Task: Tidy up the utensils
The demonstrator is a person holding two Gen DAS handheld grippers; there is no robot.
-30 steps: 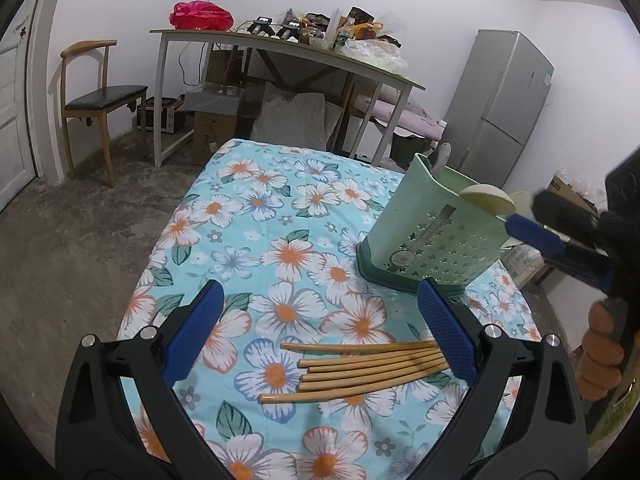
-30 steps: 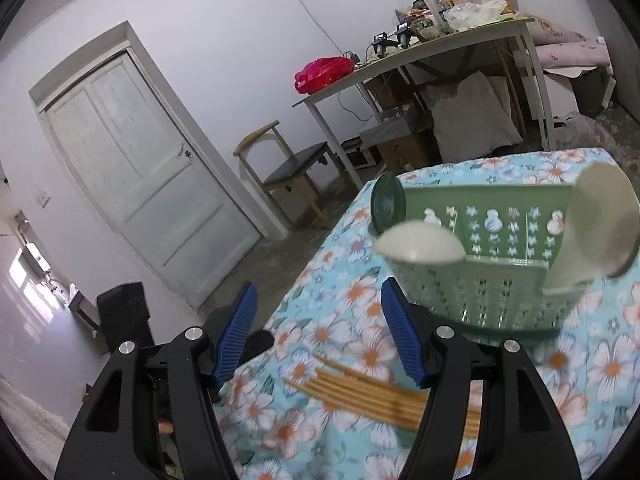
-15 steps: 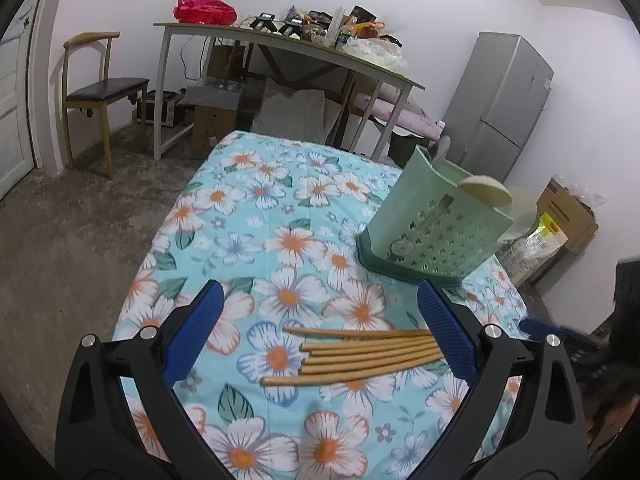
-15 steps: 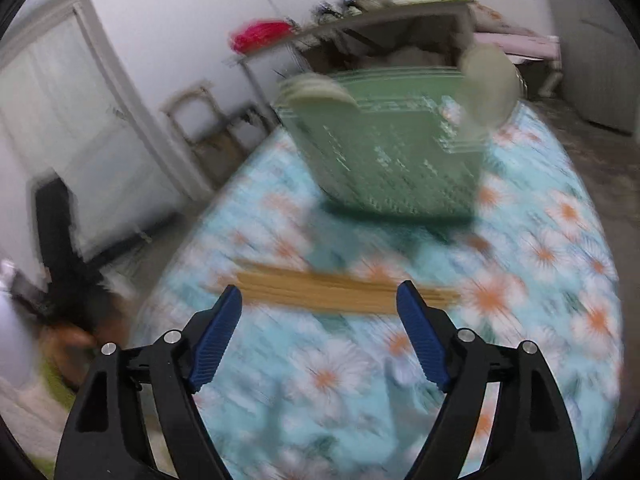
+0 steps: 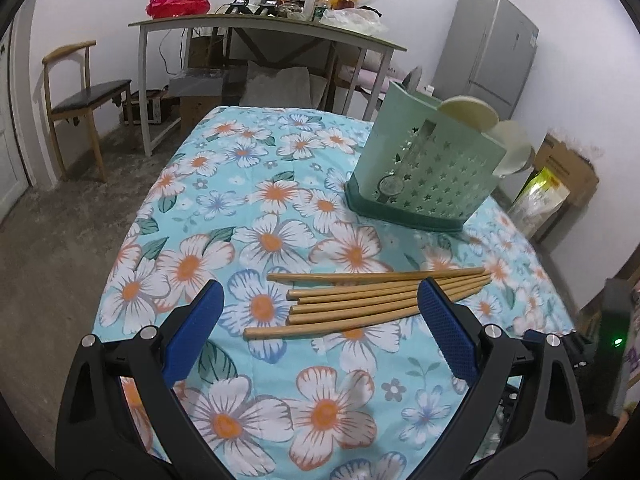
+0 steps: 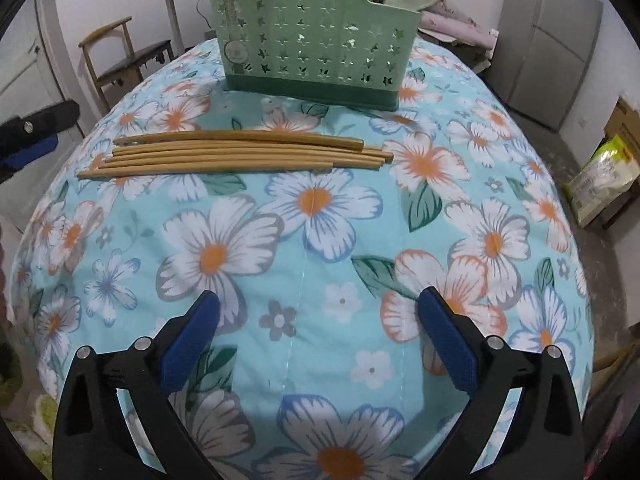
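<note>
Several wooden chopsticks [image 5: 368, 300] [image 6: 236, 154] lie side by side on the floral tablecloth [image 5: 280, 208]. Behind them stands a green perforated utensil holder [image 5: 424, 172] [image 6: 316, 28] with pale spoons [image 5: 468, 114] sticking out of its far side. My left gripper [image 5: 320, 308] hovers low over the near ends of the chopsticks, open, nothing between its blue pads. My right gripper [image 6: 318, 320] points down at bare cloth in front of the chopsticks; its jaws are opening wide and hold nothing. In the right wrist view the left gripper's tip [image 6: 32, 136] shows at the left edge.
Beyond the table stand a cluttered desk [image 5: 264, 28], a wooden chair [image 5: 80, 100] and a grey fridge [image 5: 492, 48]. Cardboard boxes and a yellow-green bag [image 5: 548, 196] sit on the floor to the right. The table's edges drop off left and right.
My right gripper tipped downward away from the holder, dropped toward the cloth and opened wider. My left gripper sank a little closer to the chopsticks. The right gripper left the left wrist view.
</note>
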